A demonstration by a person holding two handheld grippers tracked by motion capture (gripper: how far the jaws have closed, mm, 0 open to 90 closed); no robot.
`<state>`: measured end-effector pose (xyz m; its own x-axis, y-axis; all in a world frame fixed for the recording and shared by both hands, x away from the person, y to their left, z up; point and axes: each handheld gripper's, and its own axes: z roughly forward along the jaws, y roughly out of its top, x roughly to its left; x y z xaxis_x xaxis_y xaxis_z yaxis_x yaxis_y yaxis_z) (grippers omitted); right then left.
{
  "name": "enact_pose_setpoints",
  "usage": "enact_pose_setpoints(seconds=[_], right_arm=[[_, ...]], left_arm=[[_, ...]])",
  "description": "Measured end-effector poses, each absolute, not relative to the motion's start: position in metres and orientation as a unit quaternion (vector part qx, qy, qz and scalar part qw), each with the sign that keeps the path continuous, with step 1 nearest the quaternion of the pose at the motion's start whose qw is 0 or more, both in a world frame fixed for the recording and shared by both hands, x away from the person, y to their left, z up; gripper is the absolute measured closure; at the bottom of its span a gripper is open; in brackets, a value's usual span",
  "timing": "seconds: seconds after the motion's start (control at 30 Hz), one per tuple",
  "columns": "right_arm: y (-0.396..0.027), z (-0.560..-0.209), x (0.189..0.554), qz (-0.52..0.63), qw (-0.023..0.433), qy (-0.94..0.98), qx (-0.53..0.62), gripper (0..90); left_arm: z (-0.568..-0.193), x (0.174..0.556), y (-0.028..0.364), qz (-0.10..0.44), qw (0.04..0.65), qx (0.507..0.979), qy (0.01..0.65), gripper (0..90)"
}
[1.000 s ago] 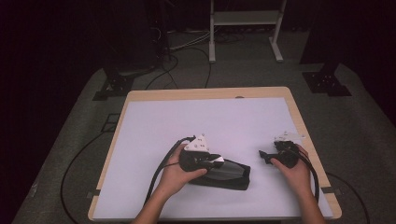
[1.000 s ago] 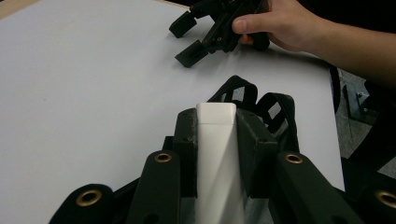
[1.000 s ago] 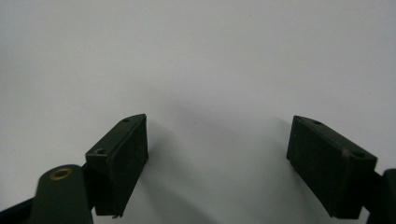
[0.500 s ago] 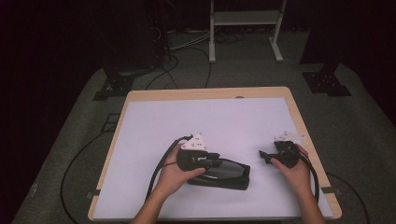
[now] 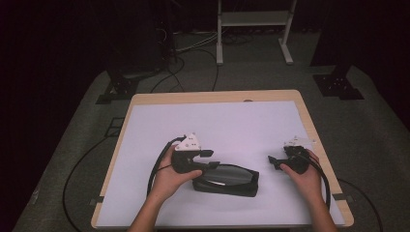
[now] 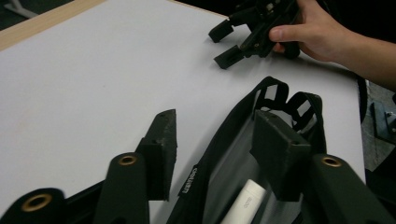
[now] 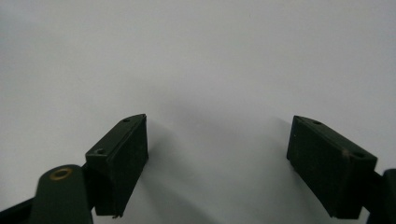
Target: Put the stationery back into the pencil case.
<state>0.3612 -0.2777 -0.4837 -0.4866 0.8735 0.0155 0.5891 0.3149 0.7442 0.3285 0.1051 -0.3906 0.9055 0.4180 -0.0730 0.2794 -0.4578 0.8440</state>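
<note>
A black pouch (image 5: pixel 227 180) with a clear window lies on the white table top (image 5: pixel 217 121) near its front edge. In the left gripper view a white tube (image 6: pixel 245 203) lies inside the pouch (image 6: pixel 233 154). My left gripper (image 5: pixel 209 162) hovers at the pouch's left end. Its jaws have just been opening and stand apart in the left gripper view (image 6: pixel 217 149), with the pouch's black rim between them and not pinched. My right gripper (image 5: pixel 275 162) rests on the table to the right of the pouch, open (image 7: pixel 217 158), nothing between its jaws.
The table has a wooden border (image 5: pixel 212 96). Beyond its far edge, on the grey floor, stand a white stand's legs (image 5: pixel 251 43) and black cables (image 5: pixel 193 53). A cable (image 5: pixel 157 169) loops from the left gripper over the table.
The left gripper's jaws have opened and let go of the pouch's rim, and the hand has drawn a little to the left. The pouch and the right gripper have stayed put.
</note>
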Motion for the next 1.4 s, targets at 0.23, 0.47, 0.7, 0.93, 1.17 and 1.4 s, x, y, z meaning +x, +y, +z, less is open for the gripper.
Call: enact_pose_setpoints(seconds=[0.23,0.47,0.7,0.93,1.17,1.4], right_arm=[[-0.278,-0.484,0.361,0.355,0.201,0.786,0.465,19.2],[-0.278,-0.484,0.361,0.355,0.201,0.786,0.465,19.2],[-0.278,-0.484,0.361,0.355,0.201,0.785,0.465,19.2],[-0.278,-0.484,0.361,0.355,0.201,0.785,0.465,19.2],[-0.278,-0.484,0.361,0.355,0.201,0.785,0.465,19.2],[-0.278,-0.484,0.361,0.355,0.201,0.785,0.465,19.2]], left_arm=[[-0.392,0.332,0.119,0.084,0.463,0.852,0.230,34.7],[-0.395,0.336,0.135,0.099,0.450,0.849,0.259,23.2],[-0.397,0.334,0.156,0.114,0.447,0.840,0.287,17.5],[-0.397,0.334,0.177,0.130,0.441,0.832,0.309,16.3],[-0.399,0.334,0.193,0.146,0.428,0.829,0.328,11.8],[-0.403,0.331,0.203,0.153,0.417,0.827,0.344,9.2]])
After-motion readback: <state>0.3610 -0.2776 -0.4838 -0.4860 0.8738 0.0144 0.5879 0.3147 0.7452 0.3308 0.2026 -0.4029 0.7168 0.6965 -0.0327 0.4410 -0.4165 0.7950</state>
